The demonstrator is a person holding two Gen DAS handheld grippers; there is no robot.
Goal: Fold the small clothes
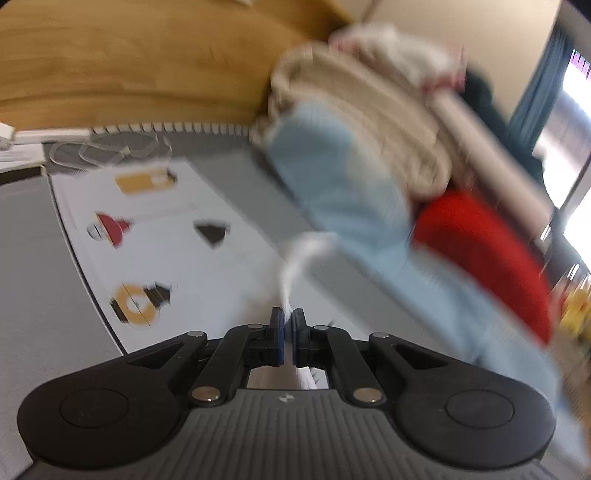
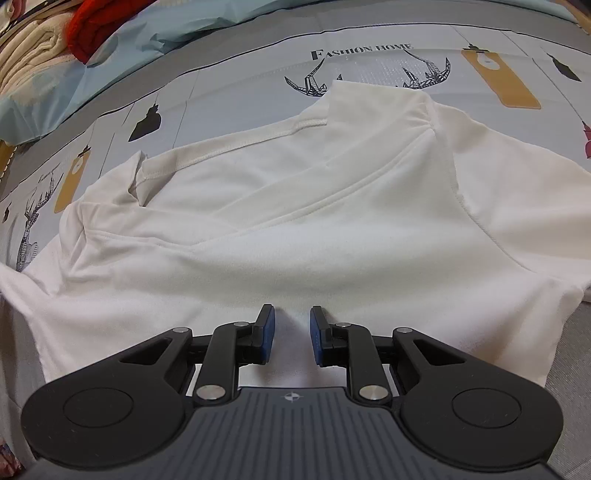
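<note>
Two grippers work over a printed tablecloth (image 2: 236, 66), grey and white with deer heads, lanterns and the words "FASHION HOME". Most of the cloth in the right wrist view is covered by a white shirt (image 2: 258, 221) spread flat, its sleeve and hem parts folded in across the middle. At the far left edge of that view lies a pile of other clothes: a light blue sheet (image 2: 122, 40), a red garment (image 2: 92, 26) and cream knitwear (image 2: 33, 55). The left wrist view, badly blurred, shows the same pile (image 1: 362, 122) against a wooden board (image 1: 129, 62).

Right gripper (image 2: 291, 325): its jaws stand partly apart, tips resting down on the near edge of the shirt, with a small ridge of white fabric rising between the blue pads (image 2: 267, 332). Whether the pads press that ridge cannot be told.

Left gripper (image 1: 288, 328): its jaws are drawn together, clamped on a thin strip of white fabric (image 1: 295, 266) that runs up and away from the tips, lifted clear of the tablecloth.
</note>
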